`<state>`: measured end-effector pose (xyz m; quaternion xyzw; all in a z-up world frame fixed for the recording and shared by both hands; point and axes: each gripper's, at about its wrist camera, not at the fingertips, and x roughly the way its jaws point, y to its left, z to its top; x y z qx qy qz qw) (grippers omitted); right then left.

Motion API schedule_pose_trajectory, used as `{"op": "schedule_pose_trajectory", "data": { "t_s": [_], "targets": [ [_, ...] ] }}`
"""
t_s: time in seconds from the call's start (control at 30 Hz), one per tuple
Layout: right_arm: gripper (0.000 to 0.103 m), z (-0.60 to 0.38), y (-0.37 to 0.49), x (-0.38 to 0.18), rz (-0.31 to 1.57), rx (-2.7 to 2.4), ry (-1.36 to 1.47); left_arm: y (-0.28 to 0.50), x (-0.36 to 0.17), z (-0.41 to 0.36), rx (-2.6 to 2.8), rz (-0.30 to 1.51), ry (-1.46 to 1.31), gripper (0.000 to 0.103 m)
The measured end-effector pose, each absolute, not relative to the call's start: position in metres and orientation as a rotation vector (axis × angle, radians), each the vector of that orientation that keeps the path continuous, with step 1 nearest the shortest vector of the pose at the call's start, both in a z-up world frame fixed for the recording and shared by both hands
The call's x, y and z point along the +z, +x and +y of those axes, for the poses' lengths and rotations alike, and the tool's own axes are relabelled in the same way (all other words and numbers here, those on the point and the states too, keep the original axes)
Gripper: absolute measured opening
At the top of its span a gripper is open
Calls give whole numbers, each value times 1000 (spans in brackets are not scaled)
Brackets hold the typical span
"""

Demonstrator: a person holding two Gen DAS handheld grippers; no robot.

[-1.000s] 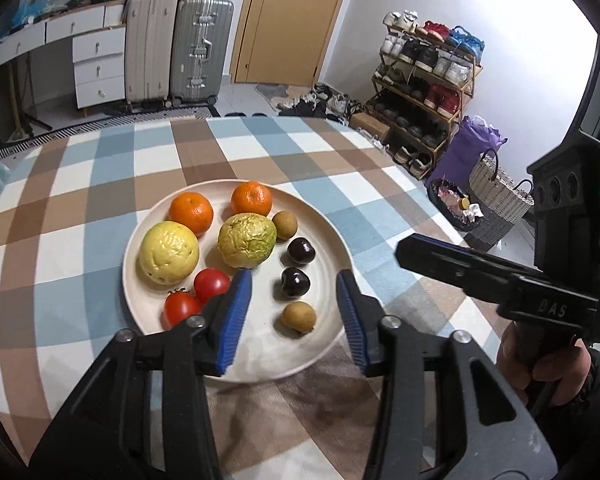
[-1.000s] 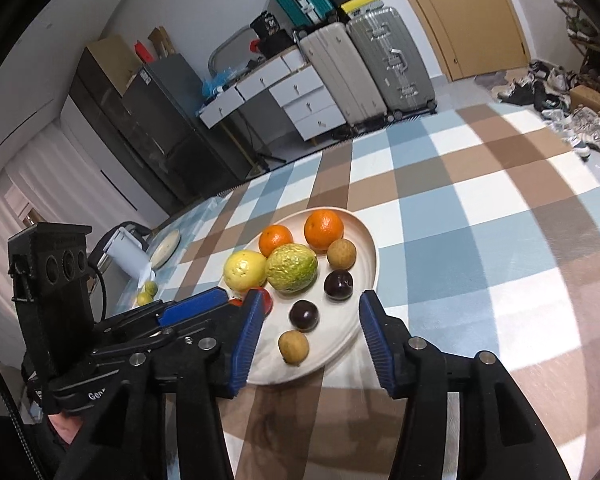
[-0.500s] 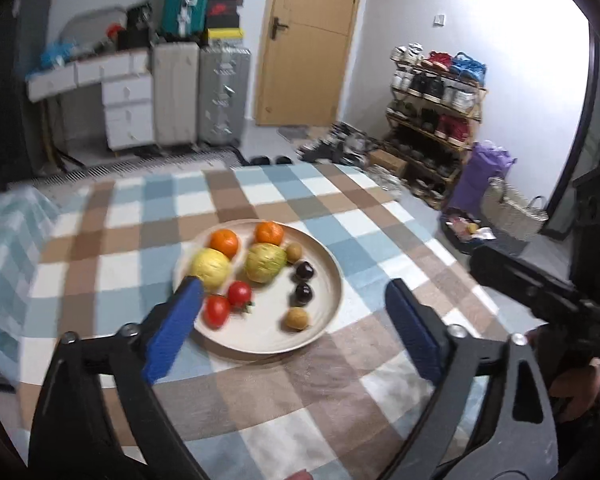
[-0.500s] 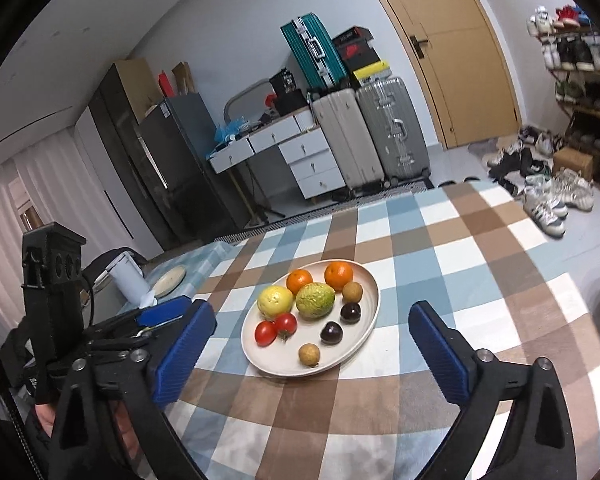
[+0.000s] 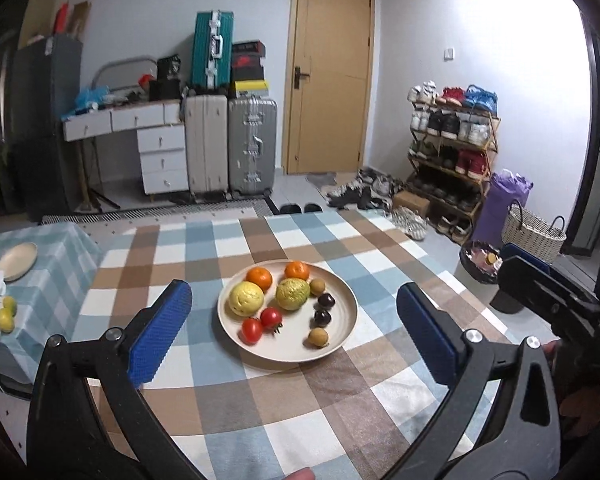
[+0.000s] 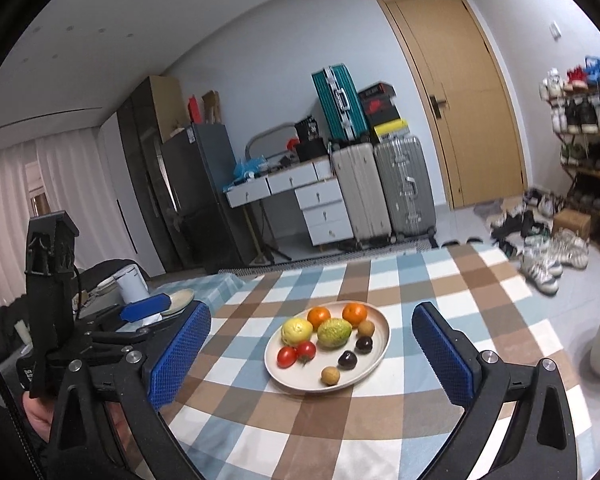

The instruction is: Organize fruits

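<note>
A beige plate (image 5: 342, 332) (image 6: 376, 368) sits on the checked tablecloth and holds the fruit in pairs: two oranges (image 5: 259, 277), a yellow guava (image 5: 246, 298), a green guava (image 5: 292, 294), two tomatoes (image 5: 252, 330), two dark plums (image 5: 323, 317) and two small brown fruits (image 5: 318, 337). My left gripper (image 5: 294, 336) is open and empty, held above the table in front of the plate. My right gripper (image 6: 310, 356) is open and empty, also held back from the plate.
A side table at the left carries a small plate (image 5: 17, 261) and two limes (image 5: 5, 314). The checked table (image 5: 260, 400) spreads around the plate. Suitcases (image 5: 252, 144), drawers, a door and a shoe rack (image 5: 452, 148) stand behind.
Both grippers have opened wide and pulled back and up from the plate. The fruit has not moved.
</note>
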<state>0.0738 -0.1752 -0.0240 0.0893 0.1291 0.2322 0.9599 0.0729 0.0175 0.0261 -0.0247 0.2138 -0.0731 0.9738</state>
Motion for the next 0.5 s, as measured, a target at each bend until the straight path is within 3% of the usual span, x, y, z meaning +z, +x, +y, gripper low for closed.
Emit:
{"op": "schedule_pose_trajectory", "data": {
  "t_s": [0.5],
  "targets": [
    [103, -163, 35, -29, 134, 404, 79, 23, 15, 36, -40, 257, -56, 102]
  ]
}}
